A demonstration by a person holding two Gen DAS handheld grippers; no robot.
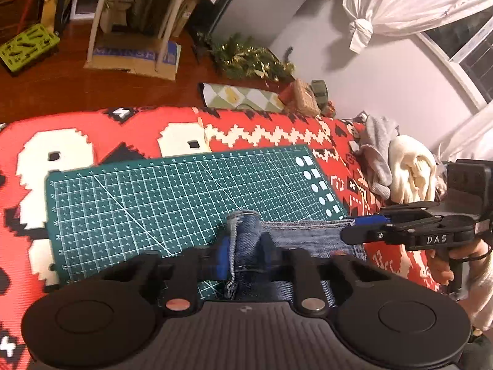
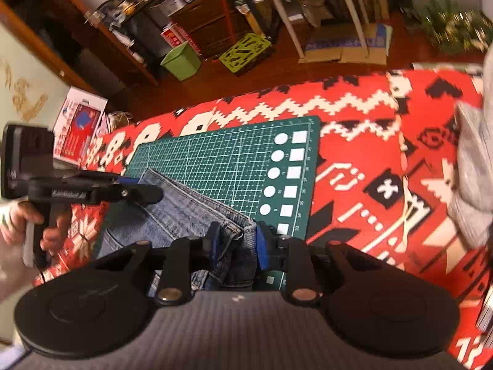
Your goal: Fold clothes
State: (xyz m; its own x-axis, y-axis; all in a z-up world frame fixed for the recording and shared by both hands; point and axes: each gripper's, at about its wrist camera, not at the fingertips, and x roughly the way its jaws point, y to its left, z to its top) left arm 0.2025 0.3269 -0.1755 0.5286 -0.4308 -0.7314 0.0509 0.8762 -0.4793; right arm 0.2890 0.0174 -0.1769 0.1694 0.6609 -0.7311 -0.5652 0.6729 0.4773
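A pair of blue denim jeans [image 1: 308,237] lies bunched at the near edge of the green cutting mat [image 1: 154,197]. My left gripper [image 1: 246,242] is shut on one end of the denim's hemmed edge, with fabric pinched between its blue pads. In the left wrist view my right gripper [image 1: 354,226] comes in from the right, held by a hand, and is shut on the other end of that edge. The right wrist view shows the right gripper [image 2: 238,237] clamped on the jeans [image 2: 185,209], with the left gripper [image 2: 148,186] gripping the far corner over the mat [image 2: 231,160].
The mat rests on a red, white and black patterned blanket [image 1: 262,129]. A pile of grey and cream clothes [image 1: 397,166] sits at the blanket's right side. Beyond the far edge is wooden floor with cardboard [image 1: 135,58], a green crate [image 2: 245,51] and a green bin [image 2: 180,60].
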